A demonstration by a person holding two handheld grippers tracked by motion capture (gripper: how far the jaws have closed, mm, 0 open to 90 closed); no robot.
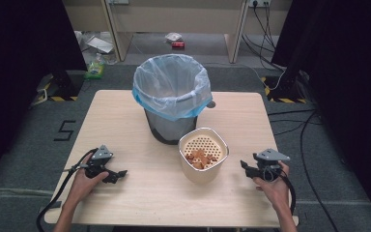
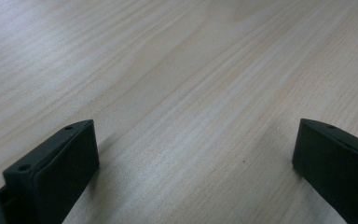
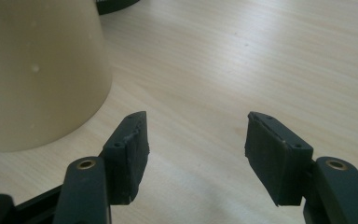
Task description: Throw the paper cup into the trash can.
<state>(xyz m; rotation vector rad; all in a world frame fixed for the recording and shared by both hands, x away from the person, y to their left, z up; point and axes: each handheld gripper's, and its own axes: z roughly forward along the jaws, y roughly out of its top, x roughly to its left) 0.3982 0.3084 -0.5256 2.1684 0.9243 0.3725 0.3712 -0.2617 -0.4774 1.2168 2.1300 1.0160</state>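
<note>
Both tools idle, jaws wide, on pale wooden worktop [image 1: 140,193].
Left tool [image 1: 117,176] lower left, right tool [image 1: 245,166] lower right; cream perforated-insert container [image 1: 203,154] centre, bag-lined grey bin [image 1: 171,96] above.

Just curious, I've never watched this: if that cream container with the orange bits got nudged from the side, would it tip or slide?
The cream container is probably more likely to slide: it looks squat and widens toward its base on the smooth wooden table. It seems light plastic, barely loaded with orange bits, so a high push might still topple it.

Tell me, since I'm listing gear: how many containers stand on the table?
2: a bag-lined bin toward the table's far middle, and a cream strainer tub holding brown scraps just in front, slightly right.
</note>
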